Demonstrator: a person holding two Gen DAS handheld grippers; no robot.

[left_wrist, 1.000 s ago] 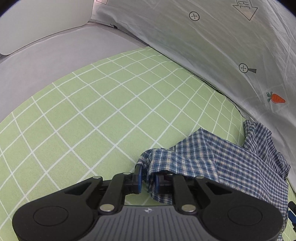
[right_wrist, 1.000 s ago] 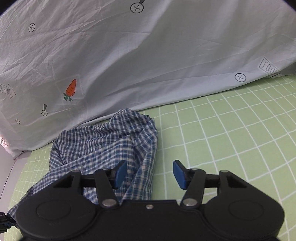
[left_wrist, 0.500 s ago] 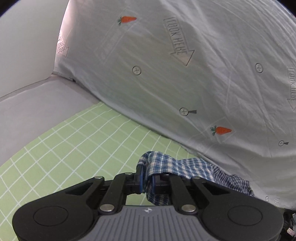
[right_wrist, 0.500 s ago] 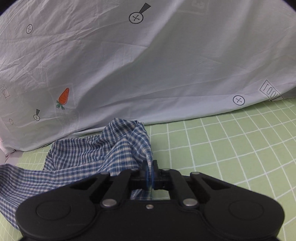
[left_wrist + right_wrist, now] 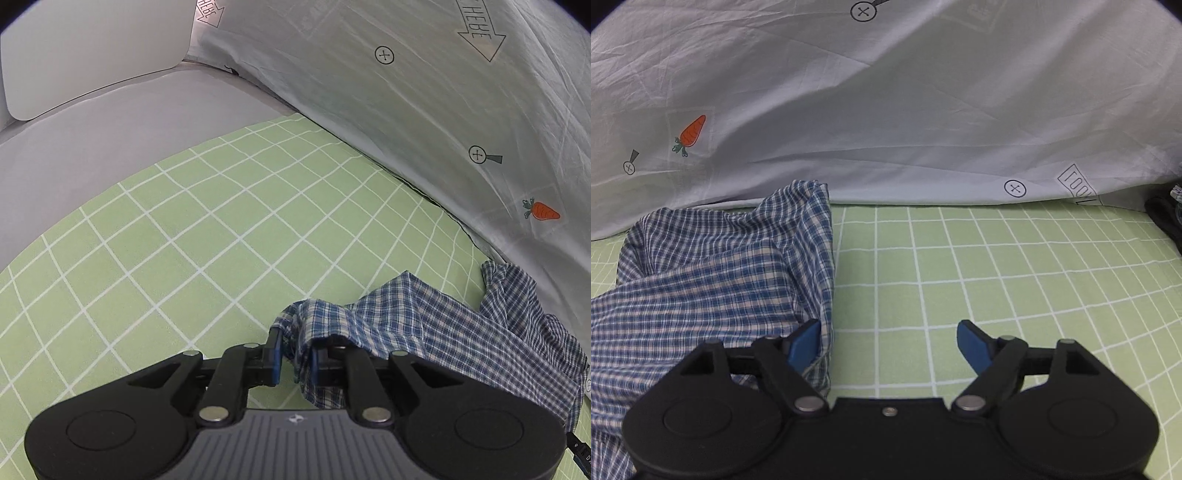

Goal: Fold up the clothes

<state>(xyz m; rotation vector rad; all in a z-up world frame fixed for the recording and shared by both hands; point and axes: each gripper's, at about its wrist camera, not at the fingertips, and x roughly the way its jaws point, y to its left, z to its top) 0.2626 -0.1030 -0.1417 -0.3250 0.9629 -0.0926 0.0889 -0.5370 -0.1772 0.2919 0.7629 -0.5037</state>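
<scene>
A blue and white checked garment (image 5: 461, 332) lies crumpled on a green grid sheet (image 5: 221, 240), against a pale printed sheet at the back. My left gripper (image 5: 294, 360) is shut on a bunched edge of the garment, low over the green sheet. In the right wrist view the garment (image 5: 713, 273) spreads to the left. My right gripper (image 5: 888, 343) is open and empty; its left finger (image 5: 803, 345) touches the garment's right edge, and its right finger (image 5: 973, 345) is over bare green sheet.
A pale grey sheet printed with carrots, arrows and crosshair marks (image 5: 886, 110) rises like a wall behind the garment, also in the left wrist view (image 5: 443, 110). A grey surface and a white panel (image 5: 85, 55) lie far left. A dark object (image 5: 1167, 221) sits at the far right edge.
My right gripper was shut on the garment's edge half a second ago and has now opened, letting it go. My left gripper, still holding the cloth, has come back down towards the green sheet.
</scene>
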